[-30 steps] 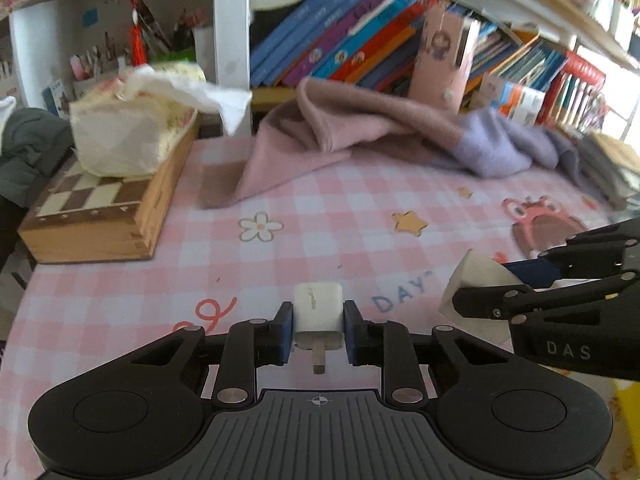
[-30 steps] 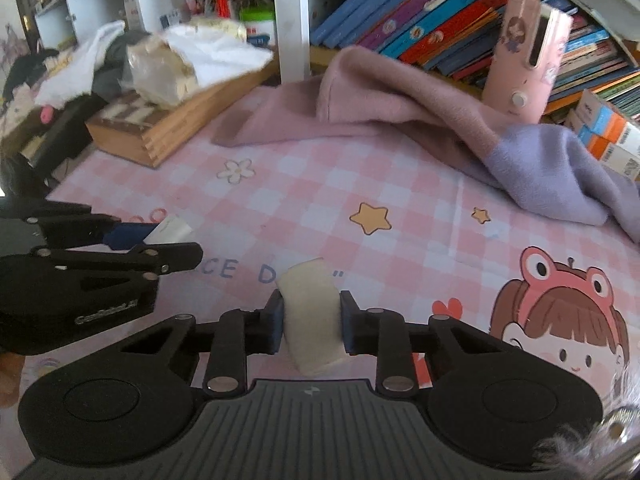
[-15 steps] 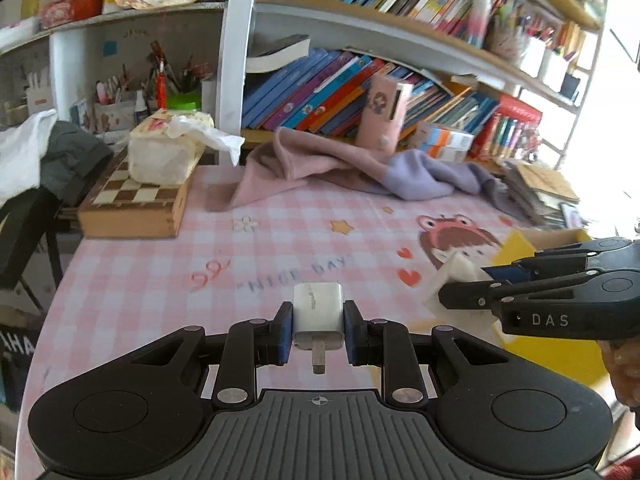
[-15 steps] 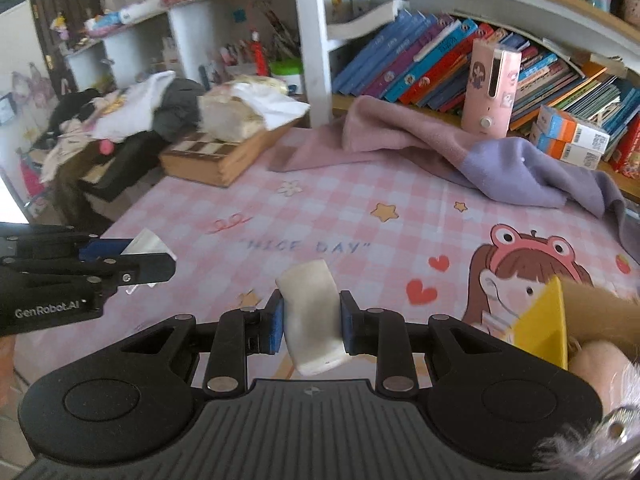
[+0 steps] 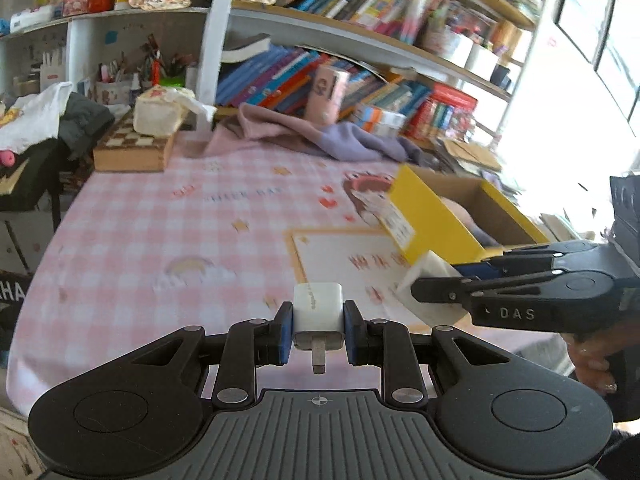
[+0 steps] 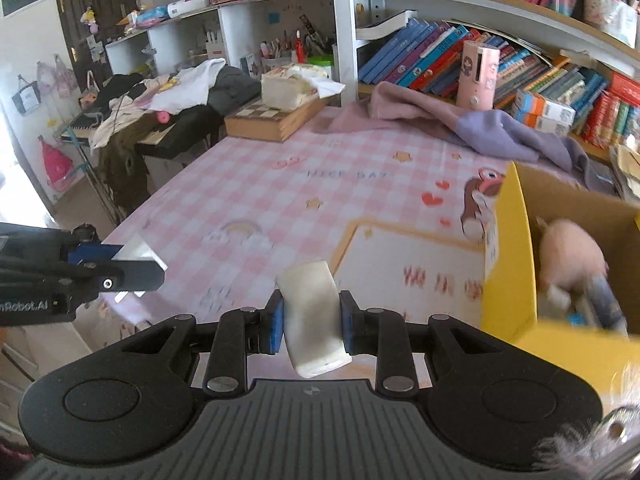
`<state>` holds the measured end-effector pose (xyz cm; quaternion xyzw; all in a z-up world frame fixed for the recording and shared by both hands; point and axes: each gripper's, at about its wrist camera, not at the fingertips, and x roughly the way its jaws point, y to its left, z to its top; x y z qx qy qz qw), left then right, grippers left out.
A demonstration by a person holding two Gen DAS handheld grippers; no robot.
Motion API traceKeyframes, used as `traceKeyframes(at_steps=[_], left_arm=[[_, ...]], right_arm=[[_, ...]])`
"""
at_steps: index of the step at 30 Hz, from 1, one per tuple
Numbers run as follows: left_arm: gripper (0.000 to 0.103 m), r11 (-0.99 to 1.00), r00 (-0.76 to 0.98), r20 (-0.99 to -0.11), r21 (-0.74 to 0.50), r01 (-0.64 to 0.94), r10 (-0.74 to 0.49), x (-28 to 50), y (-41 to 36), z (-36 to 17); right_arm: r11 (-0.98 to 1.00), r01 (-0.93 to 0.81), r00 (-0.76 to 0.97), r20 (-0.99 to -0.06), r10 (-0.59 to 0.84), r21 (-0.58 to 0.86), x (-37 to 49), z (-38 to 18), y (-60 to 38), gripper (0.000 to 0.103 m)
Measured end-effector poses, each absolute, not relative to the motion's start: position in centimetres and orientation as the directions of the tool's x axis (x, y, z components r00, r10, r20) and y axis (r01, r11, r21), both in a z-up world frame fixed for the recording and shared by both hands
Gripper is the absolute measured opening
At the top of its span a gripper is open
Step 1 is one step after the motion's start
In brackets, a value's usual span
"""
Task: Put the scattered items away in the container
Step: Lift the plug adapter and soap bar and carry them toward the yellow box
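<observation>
My left gripper (image 5: 317, 332) is shut on a white plug adapter (image 5: 318, 314), held above the pink checked tablecloth (image 5: 160, 232). My right gripper (image 6: 311, 328) is shut on a white rounded block (image 6: 312, 312), also held in the air; it shows in the left wrist view (image 5: 434, 294) at the right. The yellow cardboard box (image 6: 512, 264) stands open at the right of the table, with a pink plush toy (image 6: 568, 256) and small items inside. It shows in the left wrist view (image 5: 436, 220) too, just beyond the right gripper.
A pink and purple cloth (image 6: 460, 120) lies along the back of the table. A wooden chess box (image 6: 276, 120) with a tissue pack on it stands at the back left. Bookshelves (image 5: 320, 72) rise behind. A chair with clothes (image 6: 160, 100) stands left of the table.
Both grippers have lifted and pulled back from the table, each still holding its item. The yellow box has come into view at the right, close to the right gripper.
</observation>
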<state>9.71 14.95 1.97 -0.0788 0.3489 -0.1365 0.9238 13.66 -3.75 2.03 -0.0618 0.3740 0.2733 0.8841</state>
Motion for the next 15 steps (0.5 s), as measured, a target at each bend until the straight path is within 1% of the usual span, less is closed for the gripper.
traceKeyframes(at_steps=[5,10,15], left_arm=[[0.024,0.941,0.691,-0.64,-0.251,0.226,-0.337,6.3,13.5,2.0],[0.024,0.916,0.666,-0.629,-0.281,0.287,-0.402,4.7,12.0,2.2],[0.024,0.881,0.622,-0.624,-0.323,0.347,-0.473,3.9,9.7,1.6]], right_arm=[[0.865,-0.494,0.581,-0.708,0.401,0.085,9.0,2.0,-5.4,0.025],[0.895,-0.438,0.589,-0.725,0.358,0.086,6.1,1.9,-7.1,0.025],[0.939,-0.328,0.599,-0.746,0.292,0.104,3.8,1.7,-10.1,0.025]])
